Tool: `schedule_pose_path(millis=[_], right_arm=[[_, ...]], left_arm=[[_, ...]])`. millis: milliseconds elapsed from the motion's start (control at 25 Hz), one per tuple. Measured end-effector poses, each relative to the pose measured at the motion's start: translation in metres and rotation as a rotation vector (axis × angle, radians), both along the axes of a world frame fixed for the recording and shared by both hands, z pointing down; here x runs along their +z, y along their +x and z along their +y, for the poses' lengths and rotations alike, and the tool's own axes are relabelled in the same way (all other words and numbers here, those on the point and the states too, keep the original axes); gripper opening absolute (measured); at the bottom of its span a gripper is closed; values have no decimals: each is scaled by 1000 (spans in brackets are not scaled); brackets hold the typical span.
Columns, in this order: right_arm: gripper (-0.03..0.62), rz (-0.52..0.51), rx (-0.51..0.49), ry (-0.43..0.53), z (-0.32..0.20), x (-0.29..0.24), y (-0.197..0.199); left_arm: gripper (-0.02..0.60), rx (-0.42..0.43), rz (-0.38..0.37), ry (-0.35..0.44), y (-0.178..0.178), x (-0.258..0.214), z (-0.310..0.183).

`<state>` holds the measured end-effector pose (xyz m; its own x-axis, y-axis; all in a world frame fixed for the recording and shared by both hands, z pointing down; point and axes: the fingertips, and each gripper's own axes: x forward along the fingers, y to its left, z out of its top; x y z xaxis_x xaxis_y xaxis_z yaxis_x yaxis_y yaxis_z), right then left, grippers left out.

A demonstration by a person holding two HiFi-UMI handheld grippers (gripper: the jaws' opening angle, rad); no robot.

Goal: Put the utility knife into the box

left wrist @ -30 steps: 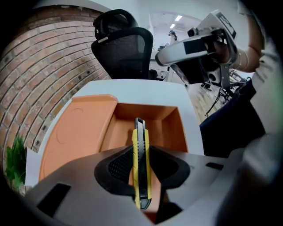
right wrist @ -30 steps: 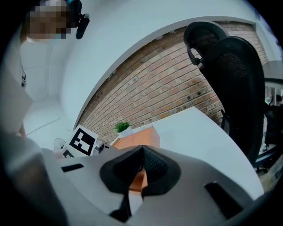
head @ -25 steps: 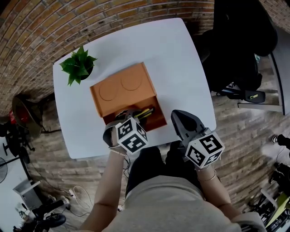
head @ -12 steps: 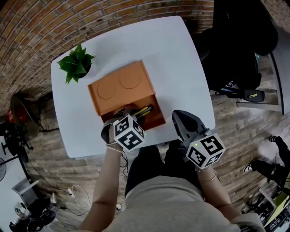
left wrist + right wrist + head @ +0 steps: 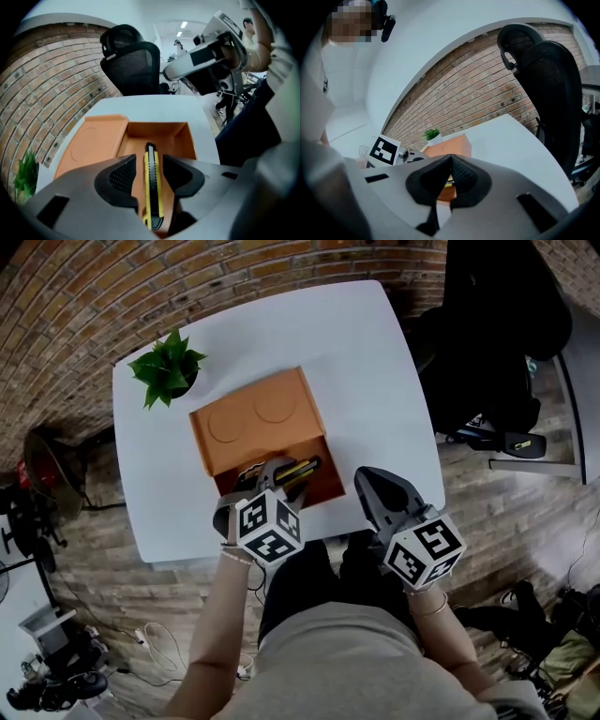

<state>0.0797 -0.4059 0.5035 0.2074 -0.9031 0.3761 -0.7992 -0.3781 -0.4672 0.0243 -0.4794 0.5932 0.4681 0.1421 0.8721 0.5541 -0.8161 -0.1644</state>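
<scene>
Room: brick floor and brick wall surround a white square table (image 5: 366,362). A black mesh office chair (image 5: 497,324) stands at upper right, and a small green potted plant (image 5: 167,369) sits on the table's upper left.
Hidden: in the head view the marker cube (image 5: 269,529) covers most of the left gripper (image 5: 149,160), whose grey body cuts off the near end of the yellow-and-black utility knife (image 5: 151,187) in its own view.
Knife place: flat inside the open tray of the orange rectangular box (image 5: 253,423), mid-frame.
Long axis: straight up the left gripper view, in line with the jaws, with the black tip toward the box's far wall. In the head view it slants lower left to upper right.
Left gripper: jaws opening, with the knife between the pads, unclamped.
Right gripper (image 5: 451,157): jaws closed together, empty, at lower right beside the box.
</scene>
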Motion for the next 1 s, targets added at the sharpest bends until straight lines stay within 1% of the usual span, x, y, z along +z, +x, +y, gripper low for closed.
schedule_pose_path(millis=[120, 200, 240, 280, 320, 400, 480, 560, 680, 720, 760, 800, 920, 1000], right_arm=[[-2, 19, -20, 5, -5, -6, -1], [-2, 38, -36, 16, -9, -13, -2], [-2, 47, -44, 21, -12, -17, -3], [-2, 55, -54, 26, -14, -21, -4], [-2, 63, -64, 30, -16, -26, -4], [-2, 82, -87, 38, -21, -34, -5], [-2, 103, -111, 47, -28, -43, -6], [-2, 124, -137, 56, -35, -51, -8], [-2, 143, -172, 71, -45, -61, -16], [-2, 146, -182, 77, -48, -64, -19], [-2, 148, -191, 84, -52, -67, -22], [-2, 152, -201, 92, -55, -71, -25], [-2, 175, -242, 116, -66, -82, -37], [-2, 194, -267, 120, -73, -88, -44]], left_arm=[[175, -61, 103, -35, 6, -23, -9], [173, -141, 176, -90, 9, -42, -18], [173, -187, 207, -133, 9, -51, -22], [172, -233, 231, -185, 7, -60, -24], [155, -277, 252, -244, 5, -68, -27], [115, -364, 302, -358, 1, -85, -33], [73, -453, 366, -453, -4, -102, -42], [16, -529, 426, -573, -10, -118, -48], [10, -592, 508, -796, -20, -144, -49], [9, -602, 532, -848, -24, -153, -49], [9, -608, 553, -880, -27, -161, -49], [8, -611, 572, -893, -31, -168, -49], [8, -629, 631, -870, -41, -184, -51], [8, -661, 657, -858, -47, -186, -53]])
